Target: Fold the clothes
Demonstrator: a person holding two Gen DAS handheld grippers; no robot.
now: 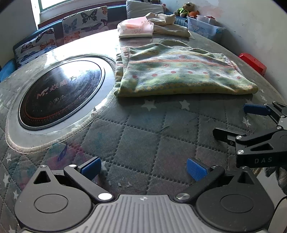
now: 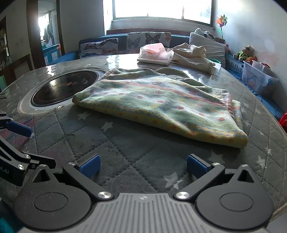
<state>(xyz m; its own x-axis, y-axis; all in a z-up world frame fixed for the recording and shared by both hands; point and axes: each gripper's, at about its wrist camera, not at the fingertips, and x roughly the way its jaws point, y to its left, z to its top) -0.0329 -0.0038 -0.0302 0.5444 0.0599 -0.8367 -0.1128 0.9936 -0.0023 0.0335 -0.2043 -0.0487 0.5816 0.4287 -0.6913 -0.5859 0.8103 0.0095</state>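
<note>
On the quilted table (image 2: 125,161) by the window (image 2: 161,9), a folded garment (image 2: 157,105) lies; both tongs (image 1: 143,169) (image 2: 143,166) gape empty

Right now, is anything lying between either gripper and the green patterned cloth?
Nothing visible. Only bare quilted table cover lies between the open left gripper, the open right gripper and the green patterned cloth.

Bright window (image 2: 162,9) behind blue bench (image 2: 181,38) with butterfly cushions (image 2: 148,40), white walls (image 2: 254,26), open doorway (image 2: 48,30) left

Green dotted, striped cloth (image 2: 161,104); grey star-quilted table cover (image 2: 125,161).
</note>
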